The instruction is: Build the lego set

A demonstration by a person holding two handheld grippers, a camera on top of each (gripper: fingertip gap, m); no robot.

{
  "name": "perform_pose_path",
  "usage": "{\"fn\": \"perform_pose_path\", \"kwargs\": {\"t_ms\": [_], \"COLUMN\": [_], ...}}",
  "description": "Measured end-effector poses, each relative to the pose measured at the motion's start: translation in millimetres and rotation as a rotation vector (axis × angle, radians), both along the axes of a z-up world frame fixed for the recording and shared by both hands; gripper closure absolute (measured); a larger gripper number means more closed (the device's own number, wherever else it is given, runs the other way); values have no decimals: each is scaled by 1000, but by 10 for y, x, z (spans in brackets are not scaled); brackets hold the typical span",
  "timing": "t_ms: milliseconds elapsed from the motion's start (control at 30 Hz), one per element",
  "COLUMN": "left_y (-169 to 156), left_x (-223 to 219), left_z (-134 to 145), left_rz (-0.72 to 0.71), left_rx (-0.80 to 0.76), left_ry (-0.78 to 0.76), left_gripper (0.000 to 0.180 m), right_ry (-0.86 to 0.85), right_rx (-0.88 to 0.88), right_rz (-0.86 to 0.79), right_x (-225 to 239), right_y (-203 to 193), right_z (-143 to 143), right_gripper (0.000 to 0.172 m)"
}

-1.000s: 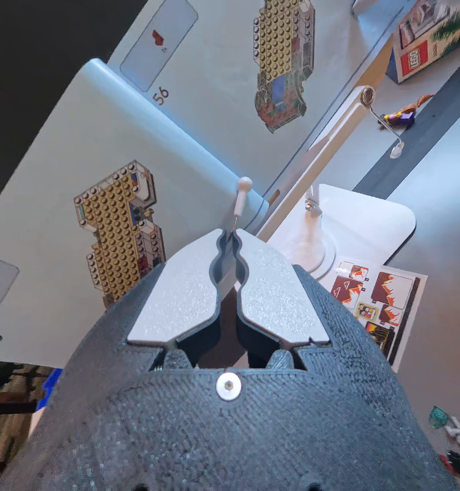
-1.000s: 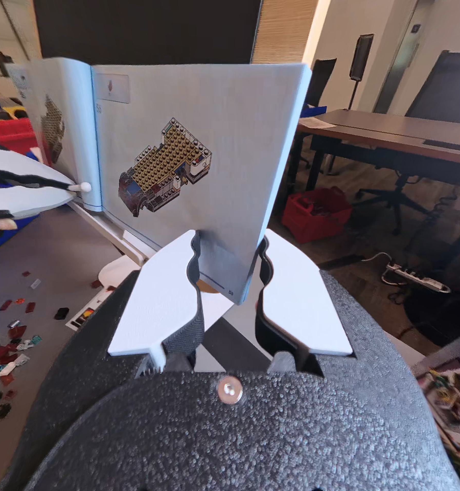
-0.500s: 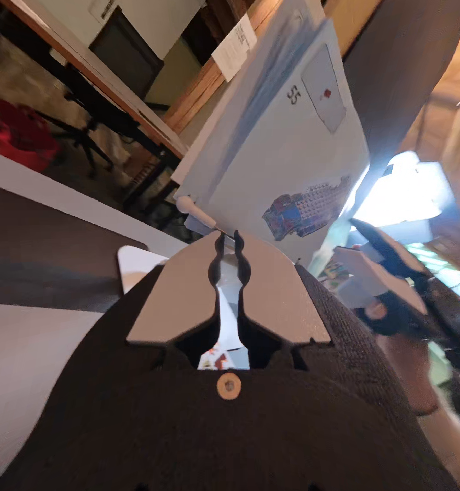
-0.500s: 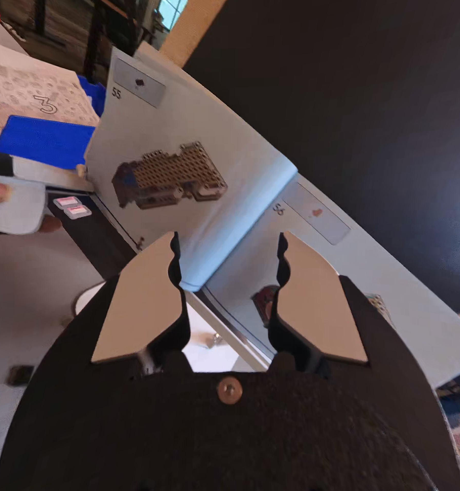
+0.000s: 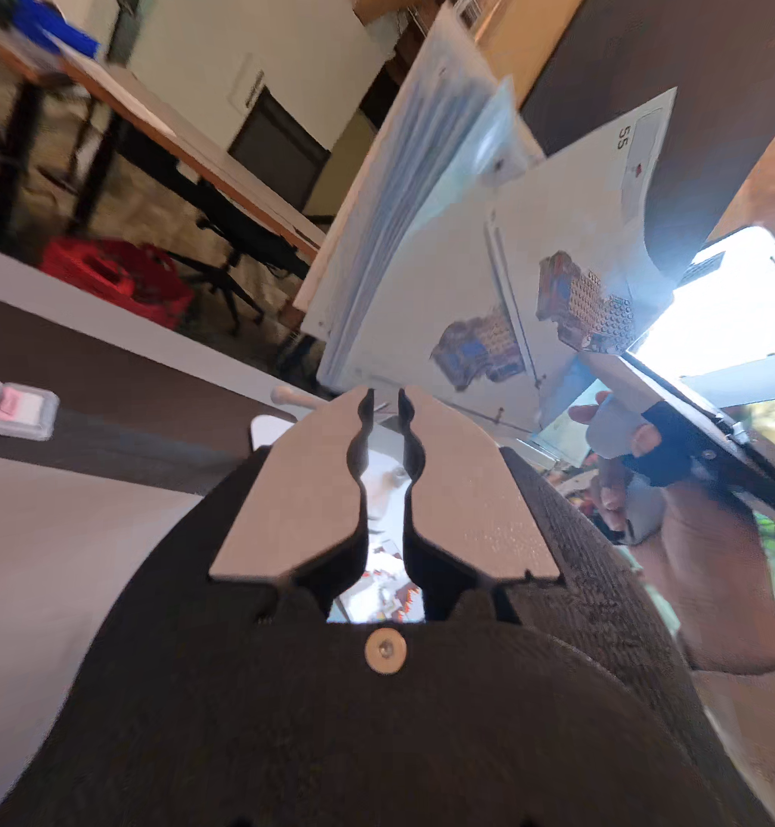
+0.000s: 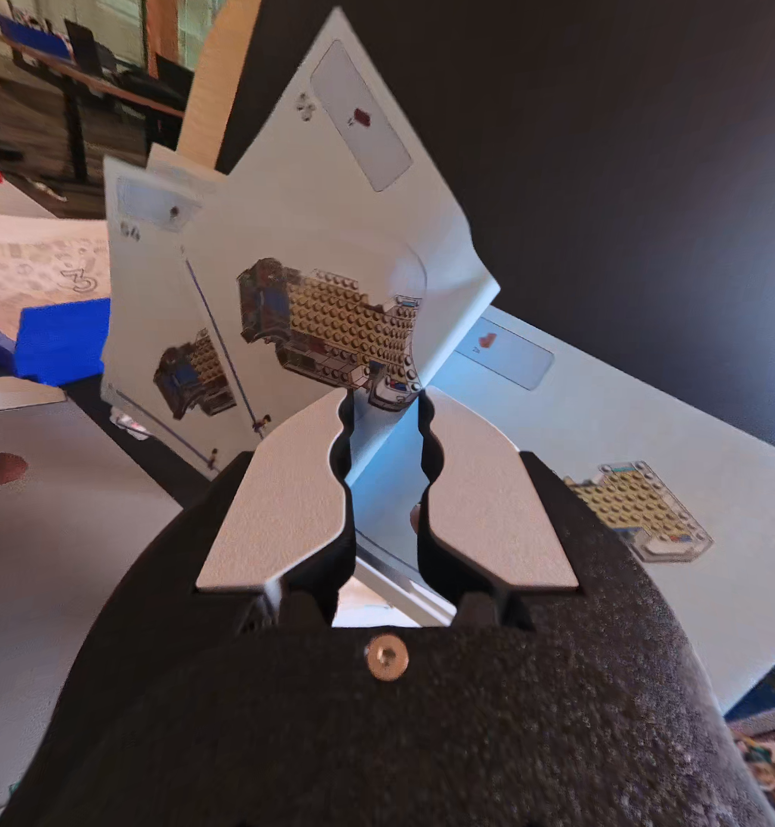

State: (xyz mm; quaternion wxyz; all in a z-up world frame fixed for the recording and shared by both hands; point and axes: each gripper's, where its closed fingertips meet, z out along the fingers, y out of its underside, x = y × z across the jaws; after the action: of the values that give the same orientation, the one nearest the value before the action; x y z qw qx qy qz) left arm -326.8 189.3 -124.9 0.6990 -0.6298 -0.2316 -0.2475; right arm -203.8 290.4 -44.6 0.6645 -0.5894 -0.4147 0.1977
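Instruction booklet [image 6: 314,250] stands open on a white stand; right gripper [image 6: 385,396] has a curled page between its narrowly parted jaws, left gripper [image 5: 383,396] sits slightly parted, gripping nothing, by the stand's white-tipped page clip [image 5: 287,396]

Booklet [image 6: 314,232] on its stand is blocking straight ahead of both grippers; a curled page [image 6: 439,313] is standing between right gripper [image 6: 385,398] tips, pads not pressing. Left gripper [image 5: 383,396] tips are sitting slightly apart just below booklet's lower edge, stand's clip knob [image 5: 283,396] beside them. Grey table [image 6: 63,514] to the left is lying free; loose bits at far-left edge.
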Motion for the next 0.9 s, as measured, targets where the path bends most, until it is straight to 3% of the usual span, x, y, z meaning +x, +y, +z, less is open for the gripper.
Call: {"fn": "perform_pose_path", "kwargs": {"t_ms": [133, 233, 433, 633, 767, 900], "left_y": [-109, -85, -3, 141, 184, 146], "left_x": [19, 239, 579, 929, 922, 727], "left_z": [275, 447, 585, 623, 551, 437], "left_rz": [88, 30, -51, -130, -97, -76], "left_rx": [29, 58, 59, 54, 17, -26], "left_ry": [192, 271, 403, 500, 543, 530], "left_gripper": [172, 174, 175, 175, 179, 180], "right_ry": [42, 50, 68, 104, 169, 246], "right_rx": [-60, -84, -136, -158, -75, 62], "right_rz": [8, 19, 19, 68, 9, 112], "right_x": [199, 262, 372, 649, 1127, 1405], "right_y": [107, 159, 258, 183, 104, -468], "right_z": [-20, -86, -176, -149, 49, 344], "right_gripper": [155, 170, 170, 163, 149, 137]}}
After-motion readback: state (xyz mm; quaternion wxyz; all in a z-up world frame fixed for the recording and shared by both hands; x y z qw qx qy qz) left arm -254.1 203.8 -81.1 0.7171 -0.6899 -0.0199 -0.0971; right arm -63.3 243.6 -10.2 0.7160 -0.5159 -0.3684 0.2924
